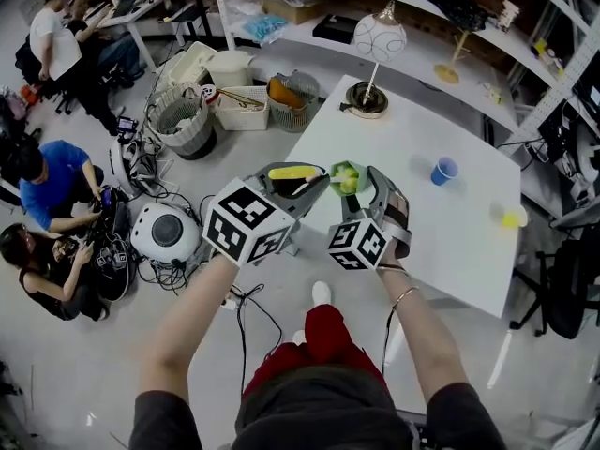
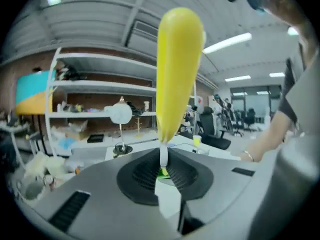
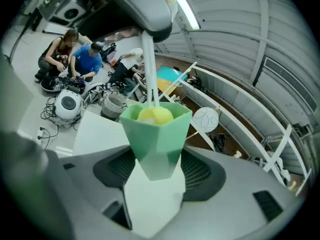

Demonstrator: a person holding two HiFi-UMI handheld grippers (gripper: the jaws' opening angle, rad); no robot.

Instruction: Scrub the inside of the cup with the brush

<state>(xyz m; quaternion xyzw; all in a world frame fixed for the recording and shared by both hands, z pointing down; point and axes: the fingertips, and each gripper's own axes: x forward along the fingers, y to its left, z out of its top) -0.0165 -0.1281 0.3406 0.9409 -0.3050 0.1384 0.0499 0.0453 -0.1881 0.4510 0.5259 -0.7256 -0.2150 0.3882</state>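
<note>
Both grippers are held up over the near left edge of the white table (image 1: 422, 223). My left gripper (image 1: 314, 184) is shut on a brush with a fat yellow handle (image 1: 292, 172) (image 2: 177, 69); its thin white stem (image 2: 163, 156) passes between the jaws. The right gripper (image 1: 364, 187) (image 3: 155, 181) is shut on a pale green faceted cup (image 1: 347, 176) (image 3: 156, 139), mouth tilted toward the brush. In the right gripper view the white stem (image 3: 149, 74) comes down into the cup and the round yellow brush head (image 3: 155, 115) sits inside it.
On the table stand a blue cup (image 1: 444, 170), a small yellow cup (image 1: 511, 218) near the right edge, and a lamp with a white globe (image 1: 379, 37) at the back. Baskets and bins (image 1: 183, 120) sit on the floor to the left, near seated people (image 1: 56, 186).
</note>
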